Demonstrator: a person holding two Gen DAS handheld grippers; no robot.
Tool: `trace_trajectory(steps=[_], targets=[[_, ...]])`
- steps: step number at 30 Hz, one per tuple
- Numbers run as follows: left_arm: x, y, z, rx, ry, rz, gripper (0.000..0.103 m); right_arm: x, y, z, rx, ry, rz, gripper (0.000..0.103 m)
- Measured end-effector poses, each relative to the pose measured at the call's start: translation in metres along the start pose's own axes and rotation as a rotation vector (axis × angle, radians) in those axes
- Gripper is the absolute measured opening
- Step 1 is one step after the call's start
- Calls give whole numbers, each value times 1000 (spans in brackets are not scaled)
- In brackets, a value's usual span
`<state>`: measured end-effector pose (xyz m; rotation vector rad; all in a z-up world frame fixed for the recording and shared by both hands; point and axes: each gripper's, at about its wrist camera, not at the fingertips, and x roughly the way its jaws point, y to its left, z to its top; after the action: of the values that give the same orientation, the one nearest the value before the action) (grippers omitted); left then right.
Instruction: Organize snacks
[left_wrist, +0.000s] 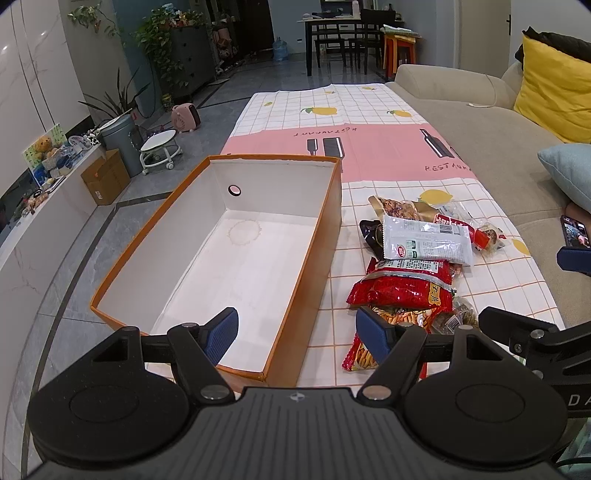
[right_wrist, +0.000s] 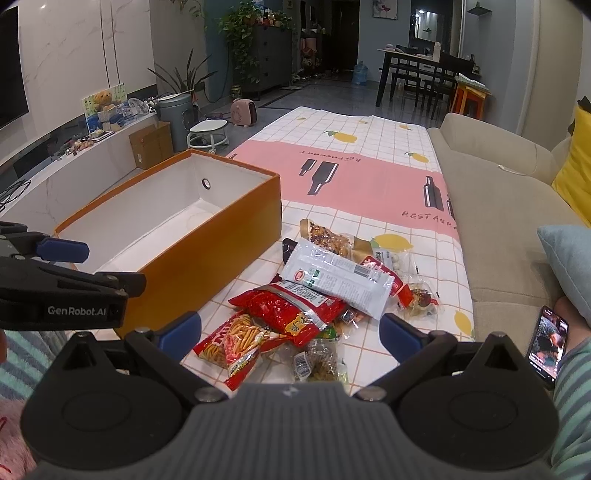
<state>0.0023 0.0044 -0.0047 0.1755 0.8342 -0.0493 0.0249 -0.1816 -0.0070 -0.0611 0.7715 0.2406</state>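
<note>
Left hand-held gripper (left_wrist: 296, 330) angled down, spread wide, right hand-held gripper (right_wrist: 290, 334) likewise

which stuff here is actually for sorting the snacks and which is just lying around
For the job:
- orange box, nothing inside it
- red snack bag
- white wrapper on top of the pile
- orange stick-snack bag
- nut packet
- small clear-wrapped snacks

Just lying about:
- phone on the sofa
- yellow cushion
- cardboard carton on the floor

A phone (right_wrist: 547, 347) lies on the beige sofa (right_wrist: 498, 236) beside a yellow cushion (left_wrist: 554, 96).
</note>
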Motion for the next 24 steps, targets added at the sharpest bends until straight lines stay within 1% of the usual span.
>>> trace_trajectory(steps=[20,24], targets=[[0,-1,-1,-6,6,-5,85,3,0,-1,4,15,0,99],[0,-4,0,-8,7,-18,84,3,0,-2,4,15,-8,99]])
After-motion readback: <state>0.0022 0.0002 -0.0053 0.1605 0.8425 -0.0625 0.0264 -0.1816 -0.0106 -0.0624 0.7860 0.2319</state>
